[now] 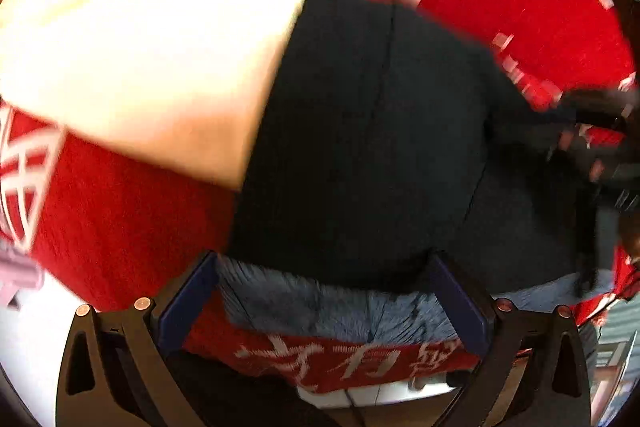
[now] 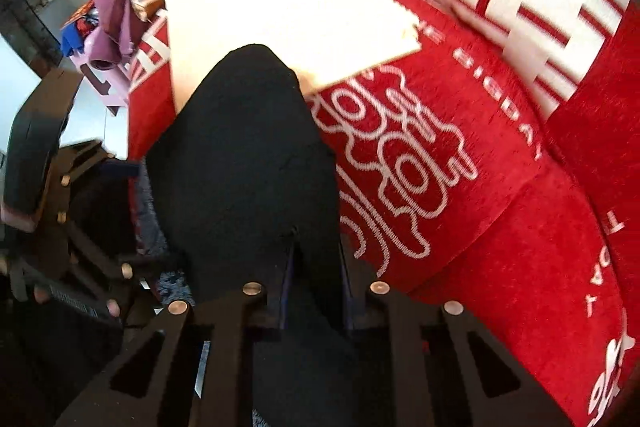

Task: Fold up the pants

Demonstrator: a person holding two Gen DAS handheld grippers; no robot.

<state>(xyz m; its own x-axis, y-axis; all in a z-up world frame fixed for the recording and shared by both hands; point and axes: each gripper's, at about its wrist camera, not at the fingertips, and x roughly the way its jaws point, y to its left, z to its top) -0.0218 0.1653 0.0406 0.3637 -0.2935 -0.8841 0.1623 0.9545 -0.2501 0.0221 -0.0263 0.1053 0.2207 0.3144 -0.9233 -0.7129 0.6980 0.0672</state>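
The black pants (image 1: 368, 131) lie on a red cover with white lettering and hang over its front edge. My left gripper (image 1: 324, 267) is open, its blue-padded fingers (image 1: 188, 303) wide apart just below the pants' near edge; the view is blurred. My right gripper (image 2: 316, 255) is shut on the black pants (image 2: 244, 155), the cloth pinched between its narrow fingers and draping down over them. The left gripper also shows in the right wrist view (image 2: 80, 227), at the far left beside the pants.
A cream folded cloth (image 1: 152, 59) lies on the red cover (image 2: 460, 147) beyond the pants and touches their far end. Grey and purple garments (image 2: 116, 3) are piled at the back left. A blue-grey rug (image 1: 320, 307) lies below.
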